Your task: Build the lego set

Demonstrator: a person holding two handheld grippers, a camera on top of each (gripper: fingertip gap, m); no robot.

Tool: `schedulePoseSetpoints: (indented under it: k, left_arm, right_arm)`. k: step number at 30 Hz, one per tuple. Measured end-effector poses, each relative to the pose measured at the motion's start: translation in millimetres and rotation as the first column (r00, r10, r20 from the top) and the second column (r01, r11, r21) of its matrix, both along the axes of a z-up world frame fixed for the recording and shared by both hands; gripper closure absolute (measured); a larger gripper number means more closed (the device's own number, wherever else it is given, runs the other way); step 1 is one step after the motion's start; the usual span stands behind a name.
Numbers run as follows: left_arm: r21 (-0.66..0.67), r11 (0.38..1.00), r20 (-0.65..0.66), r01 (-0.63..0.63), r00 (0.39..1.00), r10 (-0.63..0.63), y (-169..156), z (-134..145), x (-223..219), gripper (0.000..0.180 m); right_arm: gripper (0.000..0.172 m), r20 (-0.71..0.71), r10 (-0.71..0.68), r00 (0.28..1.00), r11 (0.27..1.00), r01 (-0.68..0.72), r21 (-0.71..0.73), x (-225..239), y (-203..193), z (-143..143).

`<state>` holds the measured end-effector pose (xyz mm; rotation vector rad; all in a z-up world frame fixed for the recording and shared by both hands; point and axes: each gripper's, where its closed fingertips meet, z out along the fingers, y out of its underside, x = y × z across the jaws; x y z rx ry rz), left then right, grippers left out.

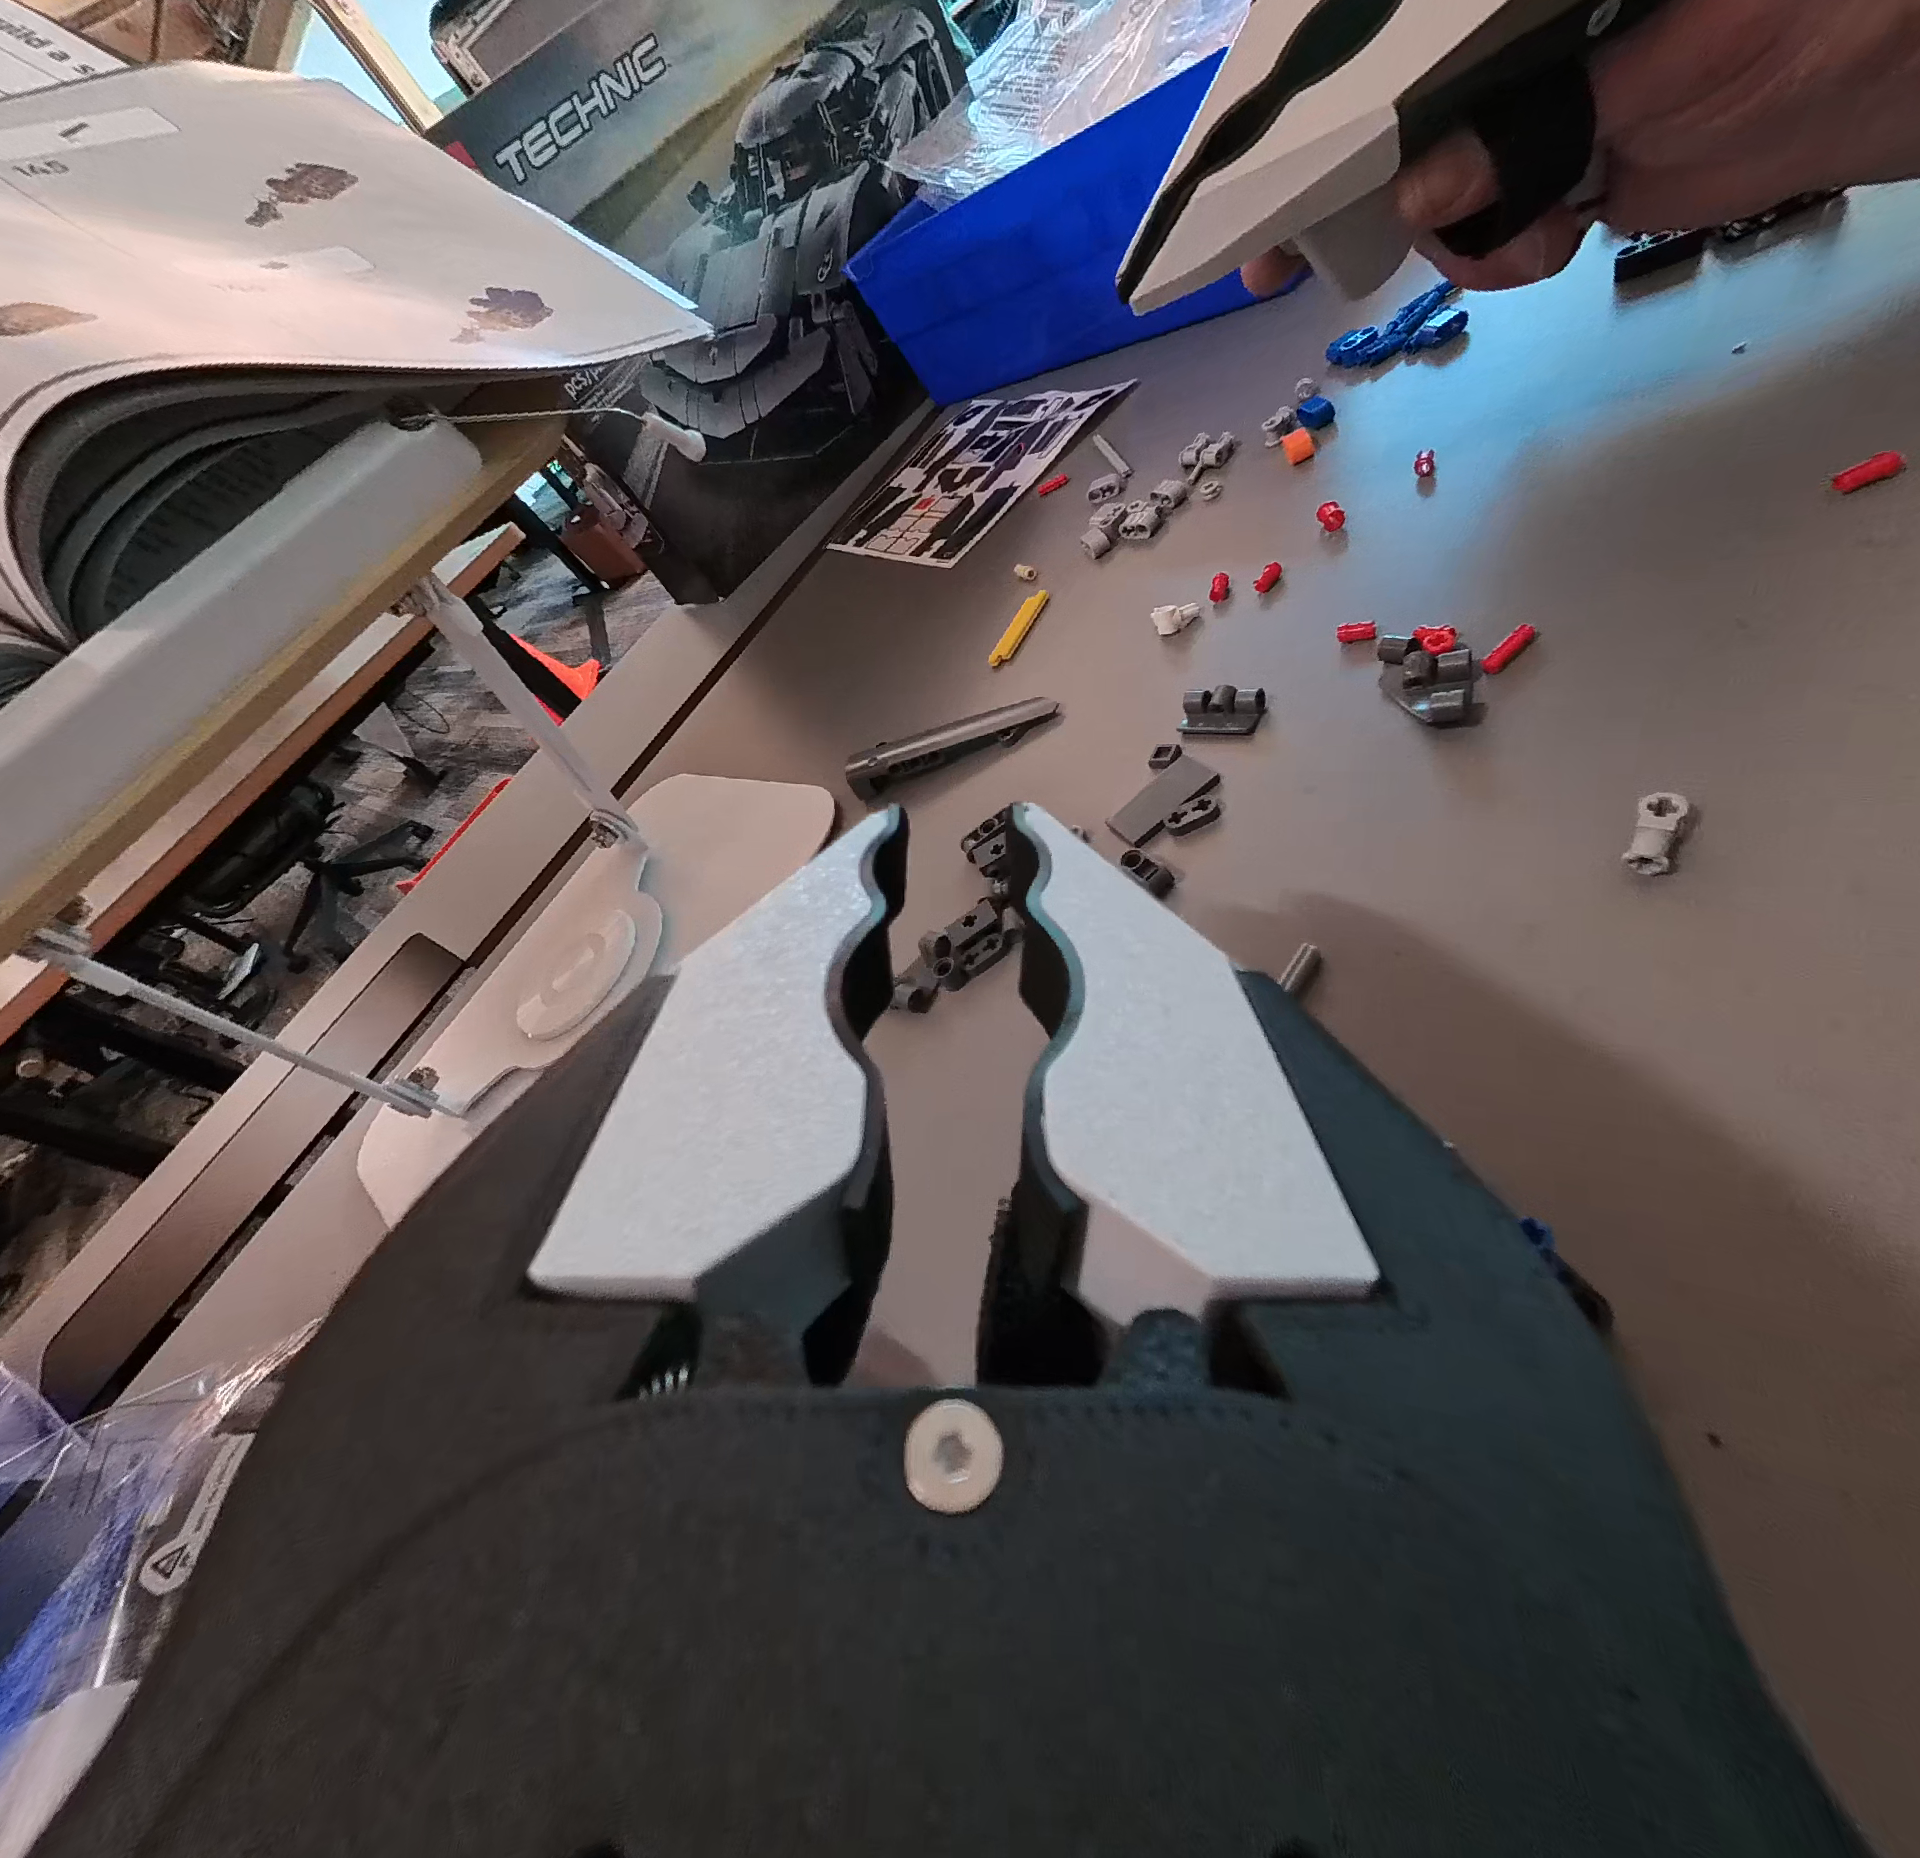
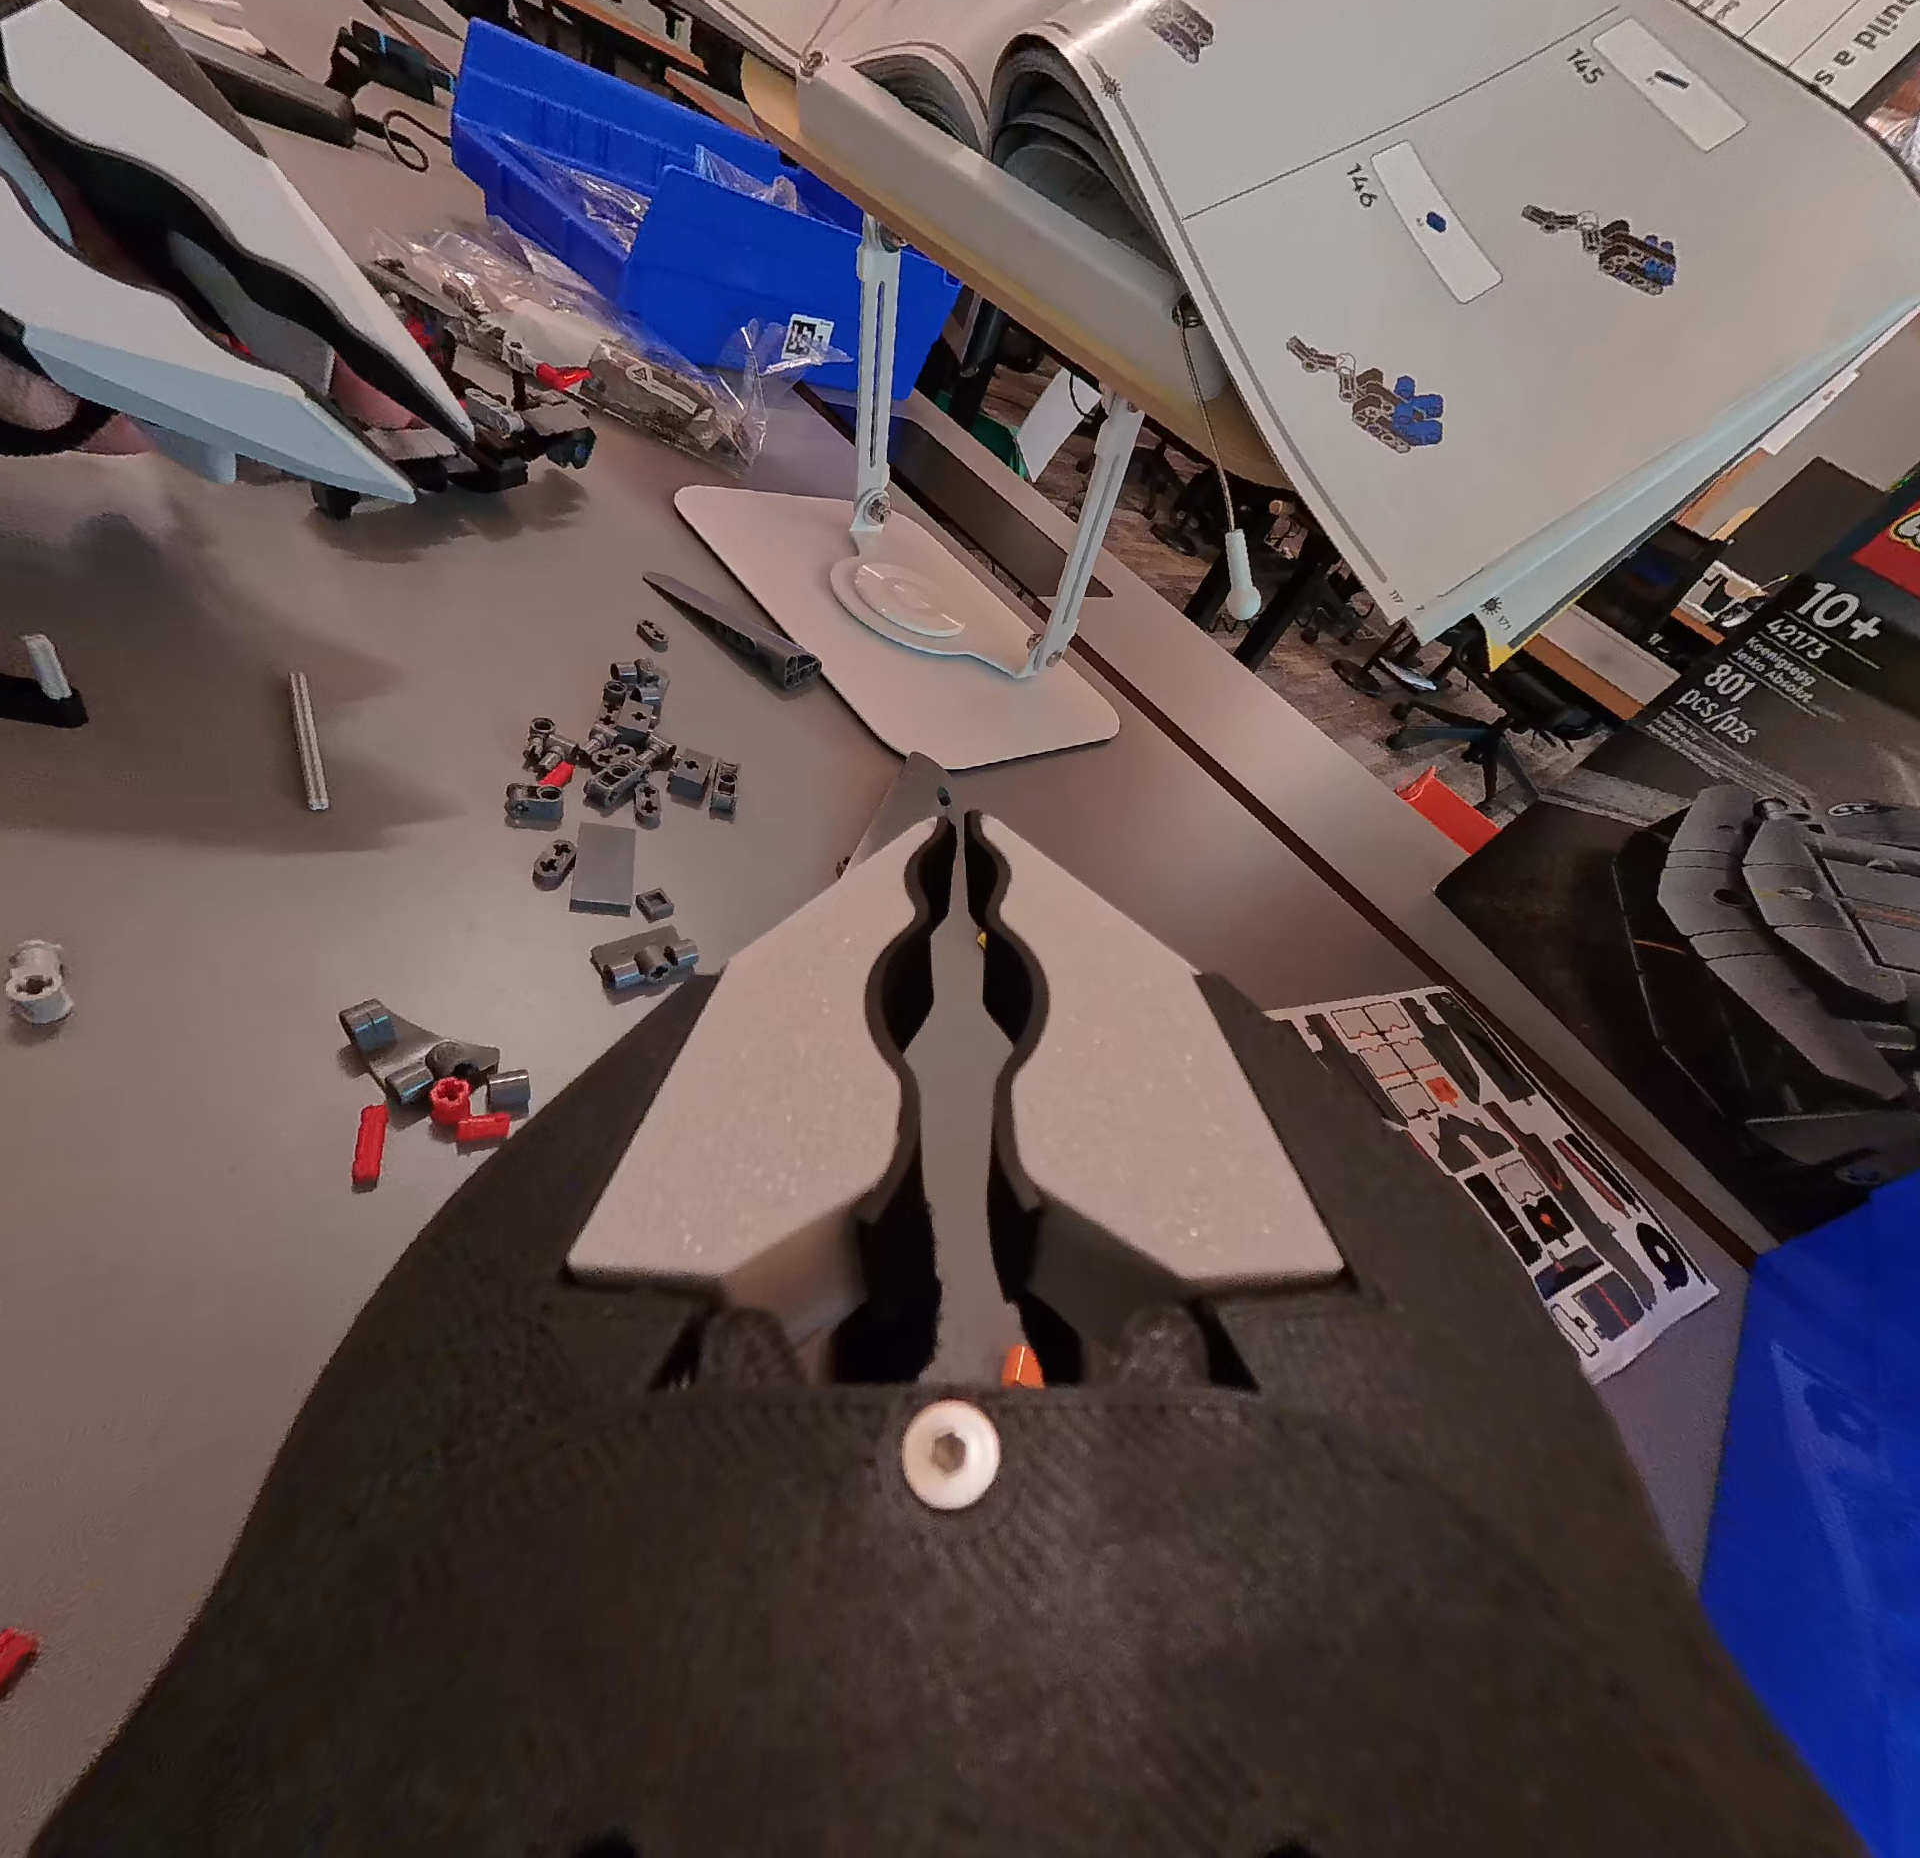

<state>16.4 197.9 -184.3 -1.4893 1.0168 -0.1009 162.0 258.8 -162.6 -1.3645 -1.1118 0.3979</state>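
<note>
Two tools work over a grey surface (image 1: 1558, 1081) strewn with small building parts. Left tool (image 1: 958, 852) hangs part-open above a cluster of dark grey connectors (image 1: 971, 935), its pads not pressing them. Right tool (image 2: 958, 821) is closed on a thin dark grey panel (image 2: 914, 790) that juts past its tips, near the book stand's base (image 2: 935, 707) and the surface's far edge. Bare surface lies to the left tool's right.
</note>
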Motion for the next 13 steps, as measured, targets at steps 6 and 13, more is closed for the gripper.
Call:
schedulePoseSetpoints:
  k: [6, 13]
  left_arm:
    - [-0.002, 1.0, -0.006, 0.005, 1.0, -0.005, 0.0, -2.1, 1.8, 0.173]
    - [-0.01, 1.0, -0.024, 0.003, 1.0, -0.004, 4.4, -8.5, -2.6, 0.18]
  right_arm:
    - [0.172, 0.011, 0.004, 1.0, 1.0, -0.004, -0.007, 0.2, 0.3, -2.6]
    - [0.172, 0.026, -0.007, 1.0, 1.0, 0.007, -0.004, 2.8, 3.7, -4.7]
